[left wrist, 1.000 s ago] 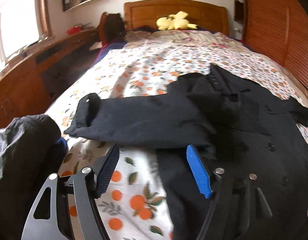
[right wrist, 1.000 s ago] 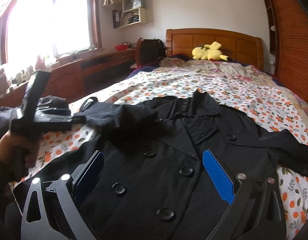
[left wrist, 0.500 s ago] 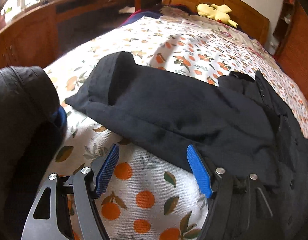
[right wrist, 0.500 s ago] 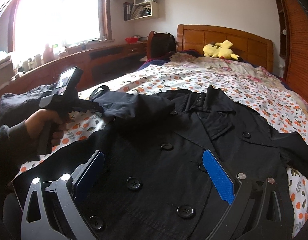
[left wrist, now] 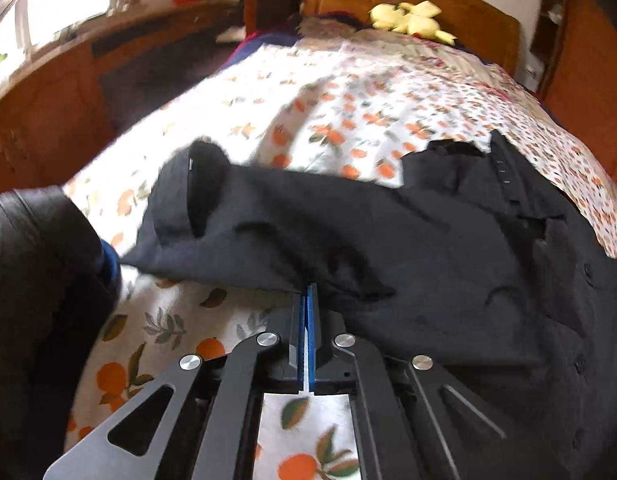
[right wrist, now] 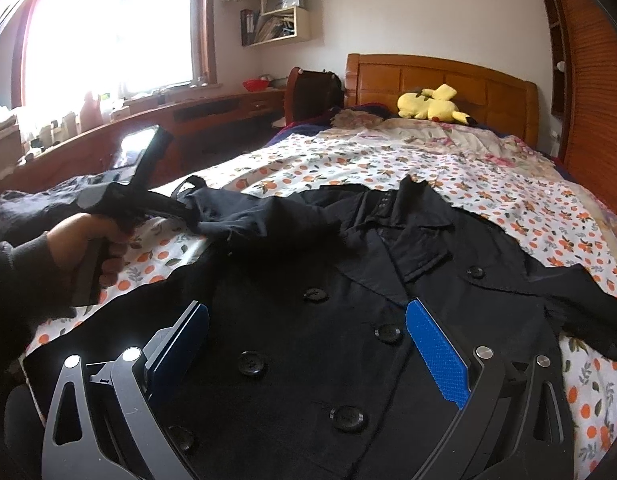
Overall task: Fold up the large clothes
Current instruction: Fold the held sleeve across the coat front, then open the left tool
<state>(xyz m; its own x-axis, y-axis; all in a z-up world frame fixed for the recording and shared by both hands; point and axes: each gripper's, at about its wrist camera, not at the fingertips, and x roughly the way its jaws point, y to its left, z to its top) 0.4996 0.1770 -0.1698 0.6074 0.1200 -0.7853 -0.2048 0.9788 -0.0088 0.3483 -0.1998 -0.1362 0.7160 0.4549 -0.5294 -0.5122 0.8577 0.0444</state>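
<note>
left gripper (left wrist: 307, 294) pinched on the coat's (right wrist: 328, 320) sleeve (left wrist: 292, 232) edge at 12 o'clock; right gripper (right wrist: 308, 344) spread wide over the buttons (right wrist: 251, 362); bed (right wrist: 388, 160) beneath.

Coat (right wrist: 308, 320): black throughout, black buttons. Bedsheet (right wrist: 348, 164): white ground with orange fruit and green leaf print; headboard (right wrist: 440, 76) orange-brown wood, with a yellow plush toy (right wrist: 428, 106) before it. Gripper pads (right wrist: 436, 354): blue, on black frames
</note>
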